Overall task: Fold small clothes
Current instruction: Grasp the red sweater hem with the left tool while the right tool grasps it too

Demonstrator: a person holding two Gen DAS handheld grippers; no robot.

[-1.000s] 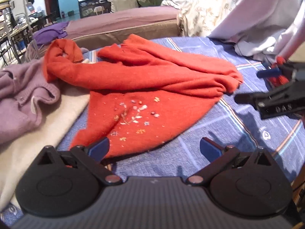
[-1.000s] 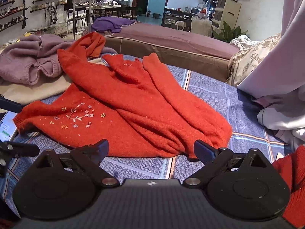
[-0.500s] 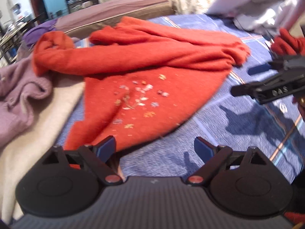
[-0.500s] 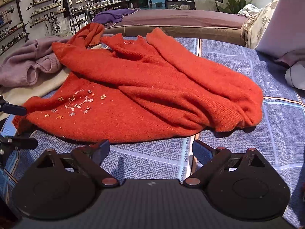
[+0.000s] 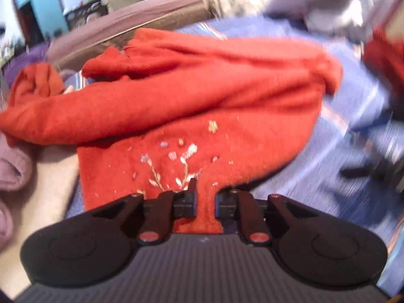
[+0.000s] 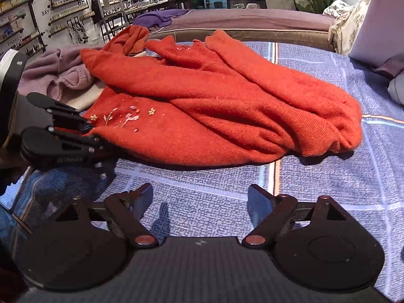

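Note:
An orange knit sweater (image 5: 202,96) with small embroidered flowers lies crumpled on a blue checked bedspread (image 6: 328,176). My left gripper (image 5: 205,199) is at the near hem, just below the flowers. Its jaws are closing, with a strip of the hem pinched between the pads. In the right wrist view the same sweater (image 6: 227,106) spreads across the middle, and the left gripper (image 6: 91,131) bites its left corner. My right gripper (image 6: 199,197) stands open low over bare bedspread, a short way in front of the sweater's near edge, with nothing between its fingers.
A lilac cardigan (image 6: 58,75) and a cream garment (image 6: 85,98) lie to the sweater's left. A brown-and-mauve sofa (image 6: 252,22) runs behind the bed. Pale pillows (image 6: 373,25) are piled at the right. A red sleeve (image 5: 383,55) shows at the left wrist view's right edge.
My left gripper came forward and down onto the sweater's hem and its wide jaws closed on the fabric. My right gripper sank closer to the bedspread, still open.

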